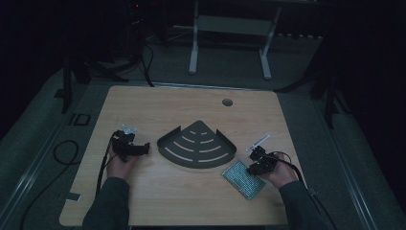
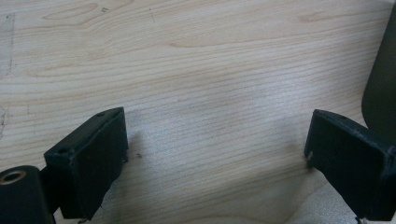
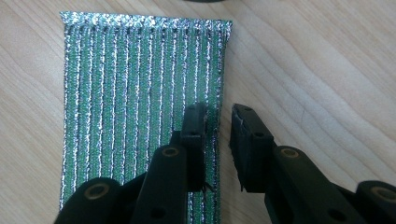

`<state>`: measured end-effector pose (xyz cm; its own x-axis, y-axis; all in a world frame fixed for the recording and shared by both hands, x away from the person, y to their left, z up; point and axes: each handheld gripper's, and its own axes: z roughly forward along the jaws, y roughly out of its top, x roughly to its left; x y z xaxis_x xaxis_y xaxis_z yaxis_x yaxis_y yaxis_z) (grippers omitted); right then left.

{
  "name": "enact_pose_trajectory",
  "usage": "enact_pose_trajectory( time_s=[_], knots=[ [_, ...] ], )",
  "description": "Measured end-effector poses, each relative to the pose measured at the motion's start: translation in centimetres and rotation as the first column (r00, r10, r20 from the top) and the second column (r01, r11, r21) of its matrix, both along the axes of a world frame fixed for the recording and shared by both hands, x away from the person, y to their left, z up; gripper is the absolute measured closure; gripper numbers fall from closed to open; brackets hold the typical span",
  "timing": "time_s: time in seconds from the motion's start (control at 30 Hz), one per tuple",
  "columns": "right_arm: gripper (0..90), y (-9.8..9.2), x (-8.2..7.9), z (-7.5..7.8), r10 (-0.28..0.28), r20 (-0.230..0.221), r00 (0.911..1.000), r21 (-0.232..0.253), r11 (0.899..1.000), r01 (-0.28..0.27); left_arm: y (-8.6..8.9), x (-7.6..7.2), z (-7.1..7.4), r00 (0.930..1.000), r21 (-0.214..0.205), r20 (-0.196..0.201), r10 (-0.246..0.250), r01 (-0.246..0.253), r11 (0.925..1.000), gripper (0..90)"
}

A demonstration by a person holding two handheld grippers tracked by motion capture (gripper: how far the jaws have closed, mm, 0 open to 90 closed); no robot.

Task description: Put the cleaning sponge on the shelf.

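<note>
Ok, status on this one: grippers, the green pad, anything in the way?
Left gripper open over bare table. Right gripper straddling the green scouring pad edge, narrow gap, not clamped. Corner shelf sits between the hands.

Pretty dim overall, so the room past the counter (image 1: 143, 201) at 12 o'clock is lost in black. In the right gripper view the green-silver mesh pad (image 3: 130, 93) gets cut off at 6 o'clock and partly covered by the right hand-held gripper (image 3: 219, 121). A dark object (image 2: 380, 84) is clipped at 3 o'clock in the left gripper view; can't be identified there.
</note>
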<state>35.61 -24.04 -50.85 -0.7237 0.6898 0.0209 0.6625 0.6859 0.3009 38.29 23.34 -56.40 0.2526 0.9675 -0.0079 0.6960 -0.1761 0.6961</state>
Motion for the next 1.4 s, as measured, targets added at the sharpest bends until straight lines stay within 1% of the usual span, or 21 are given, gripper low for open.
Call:
enact_pose_trajectory(
  time_s=[0.1,0.17,0.23,0.27,0.43,0.53,0.63,0.7,0.77,0.87,1.0,1.1,1.4],
  knots=[
    [76.2,-0.2,0.6,-0.1,-0.013,-0.055,0.9984,0.013,1.000,0.014,0.0,0.0,0.0,1.0000,0.000,0.000,0.000,0.000,1.0000,6.6],
    [77.5,-0.3,1.0,-0.2,-0.021,-0.095,0.9952,0.028,0.999,0.024,0.0,0.0,0.0,1.0000,0.000,0.000,0.000,0.000,1.0000,6.7],
    [81.5,-0.4,1.3,-0.3,-0.021,-0.121,0.9925,0.041,0.999,0.026,0.0,0.0,0.0,1.0000,0.000,0.000,0.000,0.000,1.0000,6.6],
    [82.5,-0.4,1.3,-0.3,-0.019,-0.123,0.9923,0.042,0.999,0.024,0.0,0.0,0.0,1.0000,0.000,0.000,0.000,0.000,1.0000,6.6],
    [88.5,0.1,0.8,0.0,-0.016,-0.087,0.9960,0.001,1.000,0.016,0.0,0.0,0.0,1.0000,0.000,0.000,0.000,0.000,1.0000,6.6],
    [89.2,0.3,0.7,0.1,-0.017,-0.078,0.9968,-0.015,1.000,0.016,0.0,0.0,0.0,1.0000,0.000,0.000,0.000,0.000,1.0000,6.6],
    [89.5,0.5,0.5,0.5,-0.010,-0.057,0.9983,-0.044,0.999,0.007,0.0,0.0,0.0,1.0000,0.000,0.000,0.000,0.000,1.0000,6.6],
    [89.6,0.6,0.4,0.8,-0.006,-0.059,0.9983,-0.051,0.999,0.003,0.0,0.0,0.0,1.0000,0.000,0.000,0.000,0.000,1.0000,6.7],
    [89.6,0.6,0.3,1.1,0.009,-0.071,0.9975,-0.059,0.998,-0.014,0.0,0.0,0.0,1.0000,0.000,0.000,0.000,0.000,1.0000,6.7],
    [89.7,0.7,0.1,1.7,0.019,-0.065,0.9977,-0.076,0.997,-0.024,0.0,0.0,0.0,1.0000,0.000,0.000,0.000,0.000,1.0000,6.6],
    [89.7,0.7,0.1,2.5,0.020,-0.048,0.9986,-0.075,0.997,-0.024,0.0,0.0,0.0,1.0000,0.000,0.000,0.000,0.000,1.0000,6.6],
    [89.7,0.8,0.1,3.1,0.033,-0.046,0.9984,-0.080,0.996,-0.036,0.0,0.0,0.0,1.0000,0.000,0.000,0.000,0.000,1.0000,6.6],
    [89.8,0.8,0.4,4.7,0.029,-0.019,0.9994,-0.078,0.996,-0.031,0.0,0.0,0.0,1.0000,0.000,0.000,0.000,0.000,1.0000,6.6]
  ],
)
